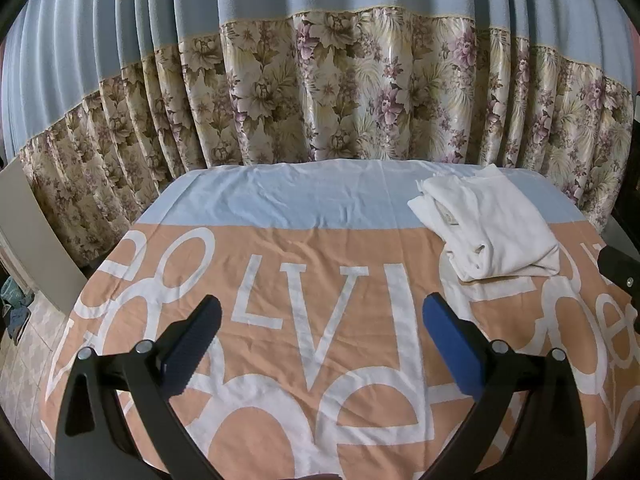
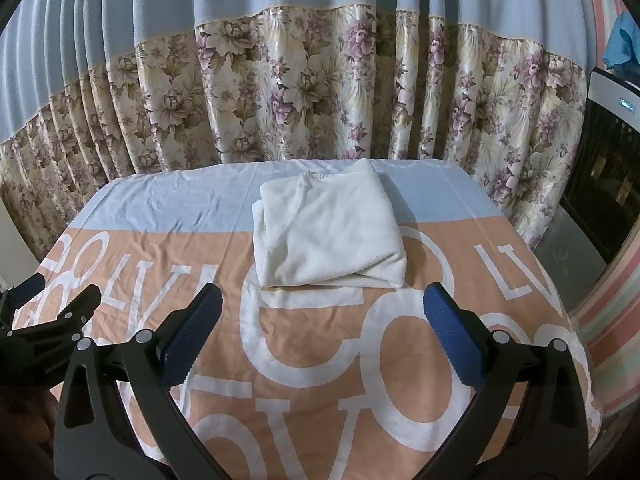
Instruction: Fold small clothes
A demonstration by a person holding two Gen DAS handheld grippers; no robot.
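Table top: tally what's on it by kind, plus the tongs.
Folded white fabric garment: 1
Peach and pale-blue cloth cover with white lettering: 1
Open black tongs with blue pads: 2, left and right
Total: 4

white garment (image 2: 328, 228): a small piece of soft, plain white cloth, folded into a compact, roughly rectangular bundle of several layers, with rounded folded edges along its near side and a ribbed hem showing at its far edge. it lies flat on the table, ahead of the right tongs (image 2: 322, 320) and centred between their fingers; ahead and to the right of the left tongs (image 1: 322, 320).
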